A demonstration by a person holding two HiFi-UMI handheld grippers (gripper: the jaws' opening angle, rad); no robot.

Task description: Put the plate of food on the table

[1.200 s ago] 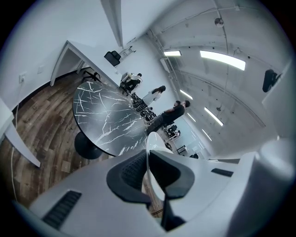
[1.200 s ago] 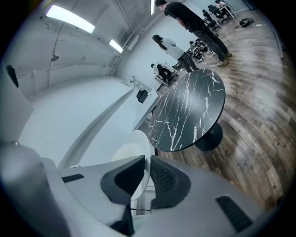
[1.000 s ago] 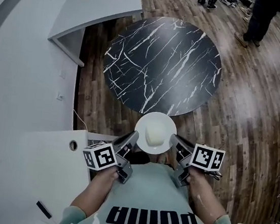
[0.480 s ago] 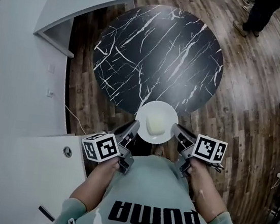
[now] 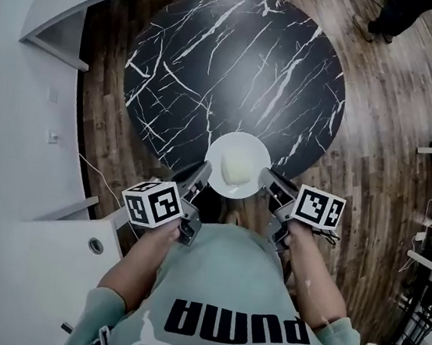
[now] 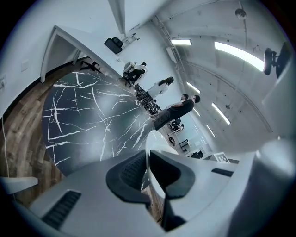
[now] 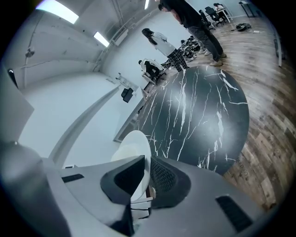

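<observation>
Jaws pinched shut on the rim of the round white plate point(image 5: 221, 146): left gripper point(image 5: 202, 177) at its left edge, right gripper point(image 5: 269, 181) at its right. We note a pale block of food point(image 5: 237, 167) on it. Plate overlaps the near edge of the round black marble table with white veins point(image 5: 239, 60); contact unclear. Brown wooden floor point(image 5: 377, 149) around.

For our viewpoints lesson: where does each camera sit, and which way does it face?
Head view: on the person's head, looking steeply down at table, plate, left gripper and right gripper; shirt and forearms show.
Left gripper view: on the left gripper, looking along its jaws, shut on the plate's rim, across the table.
Right gripper view: on the right gripper, the same from the other side.
All three share plate and table.
</observation>
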